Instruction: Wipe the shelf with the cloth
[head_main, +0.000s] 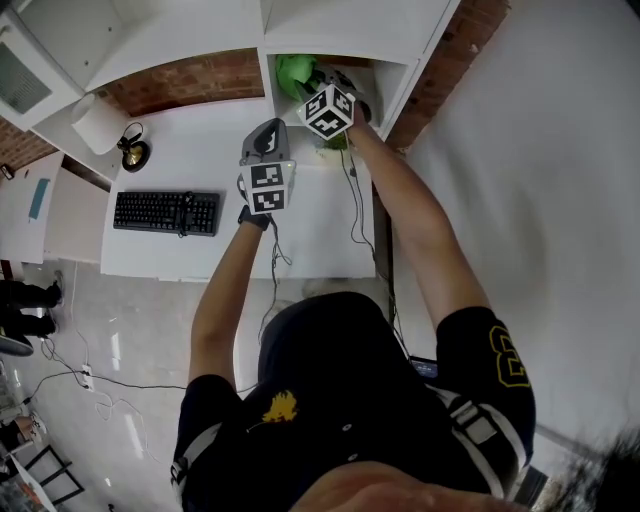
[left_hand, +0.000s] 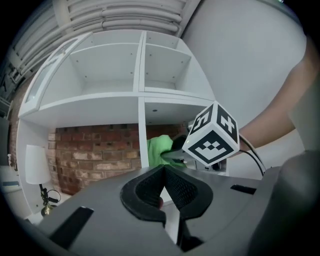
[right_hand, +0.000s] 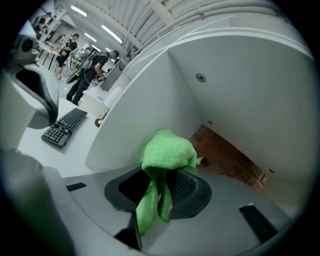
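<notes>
Right gripper view shows the right gripper (right_hand: 162, 177) clamping the cloth (right_hand: 167, 152). Only left gripper view shows the left gripper (left_hand: 164, 172) closed and empty, shelf (left_hand: 141, 97) at twelve o'clock.

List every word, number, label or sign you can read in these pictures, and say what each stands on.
No text reads clearly.
Sleeve: a yellow-outlined numeral, partly folded, unreadable.
Keyboard: key legends too small to read.
Marker cubes: black-and-white patterns, no words.
Shirt emblem: a yellow picture, no letters.
</notes>
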